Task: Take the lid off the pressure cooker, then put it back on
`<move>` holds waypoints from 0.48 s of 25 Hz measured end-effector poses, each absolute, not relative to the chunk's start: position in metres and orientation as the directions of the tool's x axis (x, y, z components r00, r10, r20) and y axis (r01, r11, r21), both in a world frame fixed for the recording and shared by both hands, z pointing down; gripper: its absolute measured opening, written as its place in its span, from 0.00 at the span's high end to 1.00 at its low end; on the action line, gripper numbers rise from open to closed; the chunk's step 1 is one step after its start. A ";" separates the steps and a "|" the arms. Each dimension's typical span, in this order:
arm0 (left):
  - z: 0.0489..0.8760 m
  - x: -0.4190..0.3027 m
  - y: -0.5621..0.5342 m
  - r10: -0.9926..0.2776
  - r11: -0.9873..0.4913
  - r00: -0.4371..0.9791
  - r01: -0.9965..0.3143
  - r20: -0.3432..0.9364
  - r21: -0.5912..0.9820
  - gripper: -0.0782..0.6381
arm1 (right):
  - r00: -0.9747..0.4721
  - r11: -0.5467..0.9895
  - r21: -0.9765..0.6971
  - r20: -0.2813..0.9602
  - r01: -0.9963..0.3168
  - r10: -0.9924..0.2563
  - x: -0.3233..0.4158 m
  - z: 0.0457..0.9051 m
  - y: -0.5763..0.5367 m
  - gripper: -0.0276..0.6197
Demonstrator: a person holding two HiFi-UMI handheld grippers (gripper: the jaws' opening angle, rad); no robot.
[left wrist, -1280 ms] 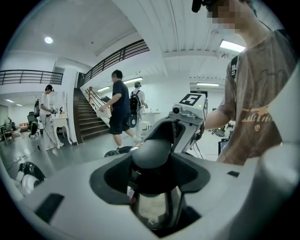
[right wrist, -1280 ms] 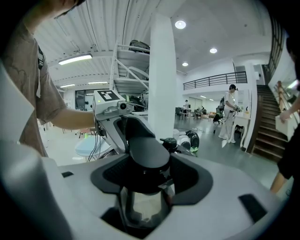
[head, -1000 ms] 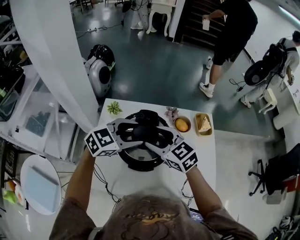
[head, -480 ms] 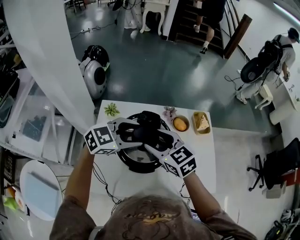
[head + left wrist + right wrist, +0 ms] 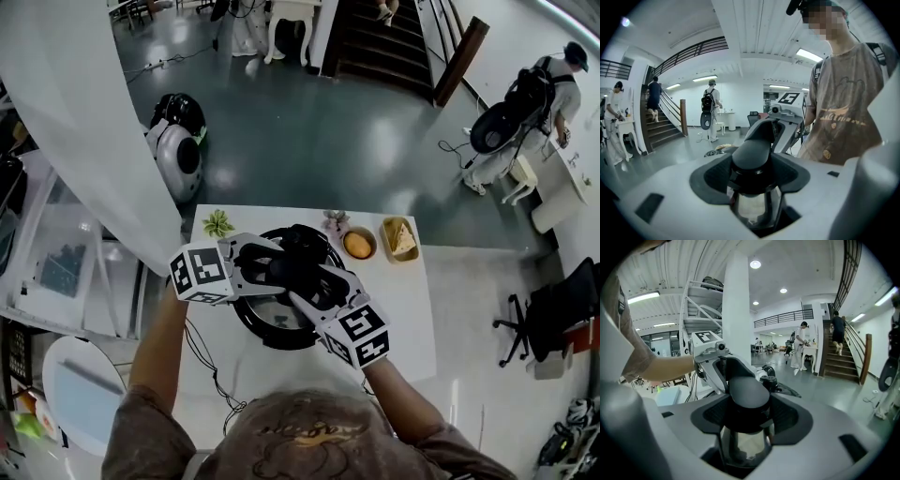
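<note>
Dark, shiny floor (image 5: 319, 122) lies around the white bench (image 5: 412, 319), where the pressure cooker (image 5: 272, 336) stands directly below the fingers. Its lid (image 5: 298, 255) is over the pot, and I cannot tell if it rests on the rim. The left gripper (image 5: 752, 174) and the right gripper (image 5: 743, 414) come from opposite sides, and the fingers of both press on the lid's black handle (image 5: 753, 157), while a small bowl (image 5: 359, 246) and a dish (image 5: 401, 241) stand beyond the fingers.
</note>
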State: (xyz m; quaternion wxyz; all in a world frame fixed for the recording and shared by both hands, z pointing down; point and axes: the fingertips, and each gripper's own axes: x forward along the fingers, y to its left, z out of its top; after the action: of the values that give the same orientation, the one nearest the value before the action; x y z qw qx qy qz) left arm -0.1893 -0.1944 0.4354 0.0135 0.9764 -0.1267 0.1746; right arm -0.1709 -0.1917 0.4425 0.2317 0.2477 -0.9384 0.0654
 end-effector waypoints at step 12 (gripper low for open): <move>0.435 -0.187 -0.193 -0.102 -0.994 0.931 -0.104 0.351 -0.014 0.52 | -0.691 0.781 -0.006 0.470 -0.625 -0.549 -0.170 0.442 -0.187 0.55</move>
State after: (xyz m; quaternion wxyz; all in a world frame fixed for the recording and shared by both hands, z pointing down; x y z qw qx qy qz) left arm -0.1873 -0.1925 0.4352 0.0026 0.9825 -0.0524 0.1785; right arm -0.1696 -0.1867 0.4423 0.2277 0.3204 -0.9157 0.0831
